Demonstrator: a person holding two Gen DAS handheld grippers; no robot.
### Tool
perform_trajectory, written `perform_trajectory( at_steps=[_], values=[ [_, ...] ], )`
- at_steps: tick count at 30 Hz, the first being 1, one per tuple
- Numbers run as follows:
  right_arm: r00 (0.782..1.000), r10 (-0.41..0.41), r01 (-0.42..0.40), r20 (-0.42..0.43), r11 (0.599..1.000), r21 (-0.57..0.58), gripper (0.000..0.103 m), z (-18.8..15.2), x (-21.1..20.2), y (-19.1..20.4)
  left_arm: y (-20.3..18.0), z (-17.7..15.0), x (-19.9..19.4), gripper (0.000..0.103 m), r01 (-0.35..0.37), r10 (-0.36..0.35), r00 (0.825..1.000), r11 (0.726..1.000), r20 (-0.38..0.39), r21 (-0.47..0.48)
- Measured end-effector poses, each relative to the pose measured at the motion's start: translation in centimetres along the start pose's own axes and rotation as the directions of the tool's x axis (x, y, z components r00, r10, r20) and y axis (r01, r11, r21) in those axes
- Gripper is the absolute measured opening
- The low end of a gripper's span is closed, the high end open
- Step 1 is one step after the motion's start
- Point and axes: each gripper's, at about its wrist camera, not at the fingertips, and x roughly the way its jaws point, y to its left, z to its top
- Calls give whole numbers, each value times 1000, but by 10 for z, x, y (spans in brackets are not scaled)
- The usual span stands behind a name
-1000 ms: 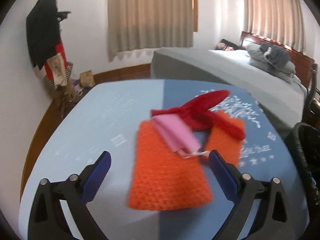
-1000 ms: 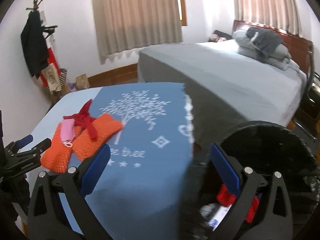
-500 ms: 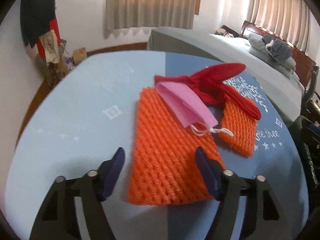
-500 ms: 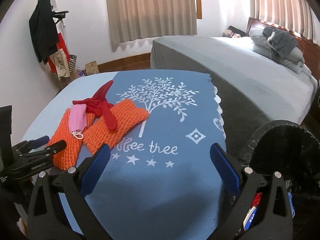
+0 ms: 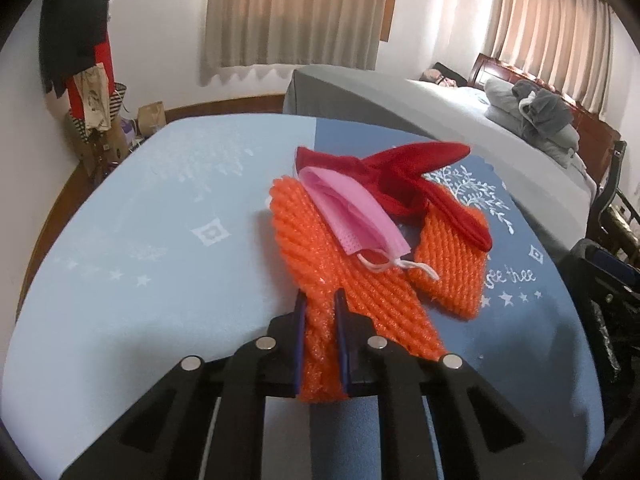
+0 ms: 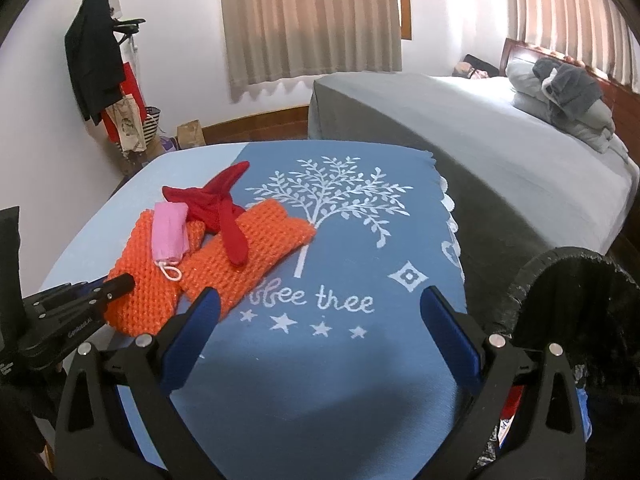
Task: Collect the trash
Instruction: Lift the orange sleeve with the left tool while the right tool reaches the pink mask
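Two orange foam nets lie on the bench (image 6: 352,360), which wears a cloth that is pale blue on its left part and darker blue with a white tree print on its right. The left net (image 5: 320,264) runs from the bench's middle toward its near edge, and the left gripper (image 5: 321,312) has its jaws pinched on that net's near end, the foam squeezed into a narrow ridge between the blue pads (image 5: 301,320). The right net (image 5: 452,264) lies just beside the first, nearer the right edge. A pink mask (image 5: 352,212) rests on top of the left net, its white ear loop trailing over the gap between the nets. A red cloth (image 5: 404,176) lies across the far ends of both nets, one strip draped over the right net. The right gripper (image 6: 320,324) hovers over the bench's near right part, its jaws spread wide with only the printed cloth between them. A black bin (image 6: 560,280) stands past the right edge, with scraps inside.
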Motion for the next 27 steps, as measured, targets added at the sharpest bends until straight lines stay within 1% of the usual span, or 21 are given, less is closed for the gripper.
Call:
perform_trajectory(
  at_steps=[6,8,10,11,16,22,27],
  values=[
    [1000,20,-20,10,1000,-12,97,7,0,10,9,2,-20,13,-31,32,999,999,34,-9],
    [999,30,-30,12,999,-18,97,10,1,16,15,3,-27,13,-58,58,997,998,45,-7],
    [999,43,-43,15,999,-27,97,13,3,24,14,4,-34,13,-111,108,992,993,72,45],
    [999,50,-49,15,998,-32,97,14,4,27,14,5,-37,13,-120,115,990,991,81,62],
    [996,85,-83,20,995,-61,97,22,9,48,20,8,-46,13,-115,106,989,989,99,92],
    [995,101,-100,9,992,-81,97,26,19,65,33,8,-46,13,-104,99,991,993,93,51],
    [994,111,-111,-10,991,-79,97,28,28,73,38,8,-51,13,-123,116,988,991,106,61]
  ],
)
